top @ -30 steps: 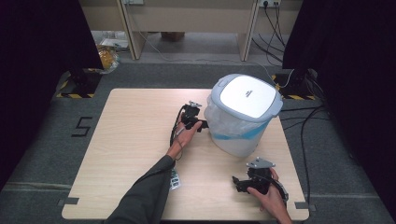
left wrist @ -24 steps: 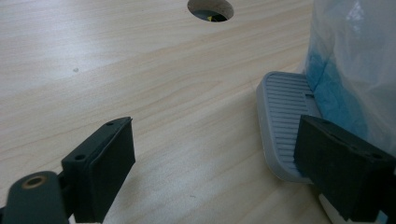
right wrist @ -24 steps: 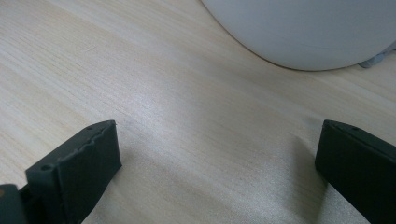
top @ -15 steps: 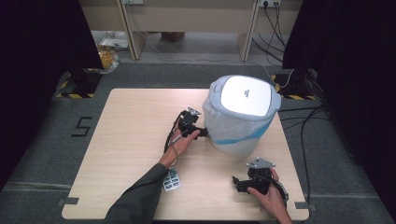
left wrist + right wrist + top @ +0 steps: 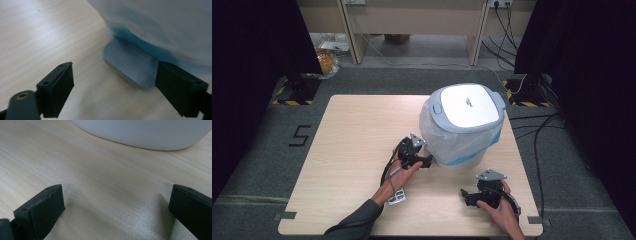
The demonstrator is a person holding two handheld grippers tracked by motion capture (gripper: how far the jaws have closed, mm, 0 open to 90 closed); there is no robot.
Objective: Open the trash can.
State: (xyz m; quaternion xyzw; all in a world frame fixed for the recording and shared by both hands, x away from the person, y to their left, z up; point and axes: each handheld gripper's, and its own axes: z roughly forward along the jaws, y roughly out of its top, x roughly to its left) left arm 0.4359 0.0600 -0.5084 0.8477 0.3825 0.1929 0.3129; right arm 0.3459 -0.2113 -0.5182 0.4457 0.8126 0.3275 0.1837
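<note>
High view: bin (image 5: pixel 467 122) with white liner stands at desk (image 5: pixel 352 140) upper right. Left gripper (image 5: pixel 428 161) sits at centre, just beside the bin's base. Right gripper (image 5: pixel 467 196) rests lower right, apart from it.

Left gripper view: jaws wide, just been closing, nothing gripped; grey pedal (image 5: pixel 130 63) lies ahead between them, blue liner edge above.

Right gripper view: jaws wide apart, bare desk between; bin base at top.

Bin (image 5: pixel 464 125) on table's (image 5: pixel 347 135) far right; pedal (image 5: pixel 130 63) at its base
</note>
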